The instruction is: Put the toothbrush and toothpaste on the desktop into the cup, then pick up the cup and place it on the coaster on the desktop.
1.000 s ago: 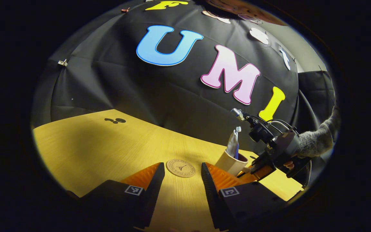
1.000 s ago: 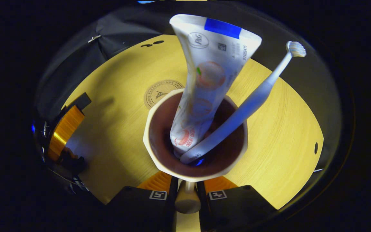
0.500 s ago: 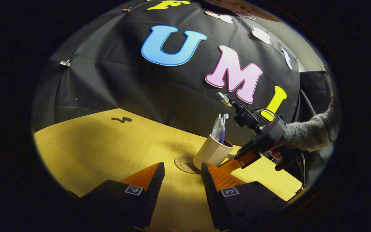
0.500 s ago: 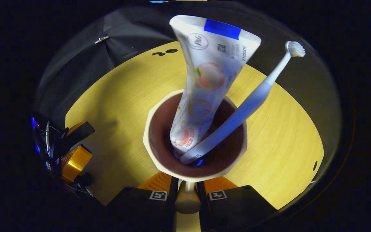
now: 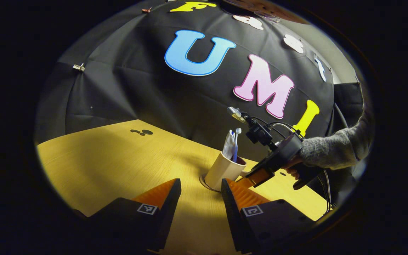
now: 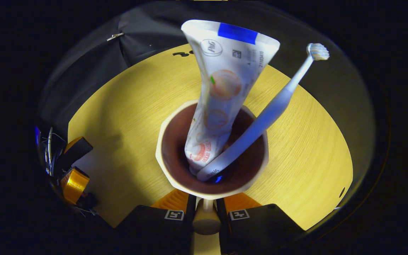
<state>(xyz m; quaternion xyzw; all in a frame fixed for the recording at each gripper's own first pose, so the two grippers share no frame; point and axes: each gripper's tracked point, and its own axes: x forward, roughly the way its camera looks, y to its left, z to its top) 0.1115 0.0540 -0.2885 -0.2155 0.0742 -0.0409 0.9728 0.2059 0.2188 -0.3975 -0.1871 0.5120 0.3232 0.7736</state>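
While the right claw (image 6: pixel 205 209) is pinching the handle (image 6: pixel 206 220) of the cup (image 6: pixel 211 150) between its two closed fingers, that narrow grip looks like the main risk: with all the weight hanging off one small loop, the cup could be swinging or tipping forward as it is being let go, and a hasty release might be knocking it sideways. Seen from the left gripper view, the cup (image 5: pixel 222 170) is tilting a little and appears to be sitting on the coaster (image 5: pixel 204 182), of which just a thin edge is peeking out at the cup's base; whether the cup is fully resting there or hanging just above, I cannot tell. Inside the cup, the toothpaste (image 6: pixel 221 92) is standing tall with its flat crimped end up, and the toothbrush (image 6: pixel 271 109) is leaning against the cup's rim beside it, bristles up; both being top-heavy, they could be toppling out if the cup is jolted. Nearer than the cup, the left claw (image 5: pixel 198 193) is hovering wide open, holding nothing, above the yellow table (image 5: pixel 112 159).
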